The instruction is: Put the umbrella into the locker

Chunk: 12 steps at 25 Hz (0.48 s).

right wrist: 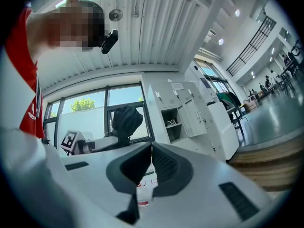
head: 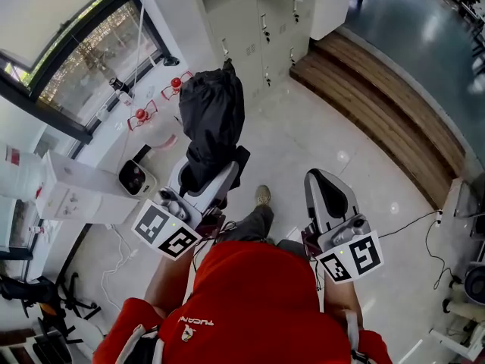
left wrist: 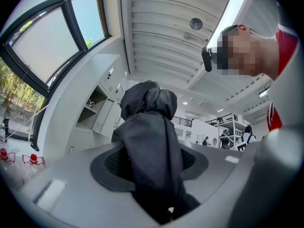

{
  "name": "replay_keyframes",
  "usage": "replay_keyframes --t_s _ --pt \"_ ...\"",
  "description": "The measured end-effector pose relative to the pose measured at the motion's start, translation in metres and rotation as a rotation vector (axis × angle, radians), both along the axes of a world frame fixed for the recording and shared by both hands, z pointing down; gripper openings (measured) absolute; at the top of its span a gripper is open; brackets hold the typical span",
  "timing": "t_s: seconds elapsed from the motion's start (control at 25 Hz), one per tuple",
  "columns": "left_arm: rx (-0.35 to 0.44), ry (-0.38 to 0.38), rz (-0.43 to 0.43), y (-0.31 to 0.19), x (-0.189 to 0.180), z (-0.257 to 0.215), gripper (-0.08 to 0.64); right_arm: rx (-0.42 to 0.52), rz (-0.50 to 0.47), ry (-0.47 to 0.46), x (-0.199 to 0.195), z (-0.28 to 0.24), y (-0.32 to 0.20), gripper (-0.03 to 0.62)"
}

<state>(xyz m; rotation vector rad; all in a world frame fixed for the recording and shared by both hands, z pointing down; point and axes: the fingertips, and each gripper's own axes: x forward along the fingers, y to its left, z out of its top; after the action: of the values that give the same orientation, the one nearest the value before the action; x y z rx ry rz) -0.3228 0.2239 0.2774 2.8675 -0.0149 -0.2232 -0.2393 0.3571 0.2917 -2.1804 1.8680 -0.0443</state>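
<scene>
A black folded umbrella (head: 212,120) stands upright in my left gripper (head: 216,169), whose jaws are shut on its lower part. In the left gripper view the umbrella (left wrist: 152,141) fills the gap between the grey pads of the left gripper (left wrist: 151,167). My right gripper (head: 324,179) is held beside it to the right, with its jaws together and nothing in them; the right gripper view shows its pads (right wrist: 164,163) meeting at the tips. White lockers (head: 265,21) stand ahead. One compartment (right wrist: 172,120) is open.
A wooden step (head: 379,112) runs along the right. A large window (head: 68,51) with red and white items (head: 144,116) on its sill is on the left, with white boxes (head: 68,188) below it. A cable (head: 424,226) lies on the floor at the right.
</scene>
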Motion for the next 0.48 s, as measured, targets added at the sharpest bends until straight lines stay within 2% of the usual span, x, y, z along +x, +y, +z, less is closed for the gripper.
replay_keyframes --t_s 0.2,0.48 --pt "-0.009 -0.025 -0.036 -0.032 0.025 0.017 0.227 -0.036 0.007 0.011 0.023 0.009 -0.019 0.003" --pt "-0.002 -0.021 -0.042 -0.078 0.081 0.017 0.227 -0.064 0.017 0.023 0.083 0.007 -0.067 0.003"
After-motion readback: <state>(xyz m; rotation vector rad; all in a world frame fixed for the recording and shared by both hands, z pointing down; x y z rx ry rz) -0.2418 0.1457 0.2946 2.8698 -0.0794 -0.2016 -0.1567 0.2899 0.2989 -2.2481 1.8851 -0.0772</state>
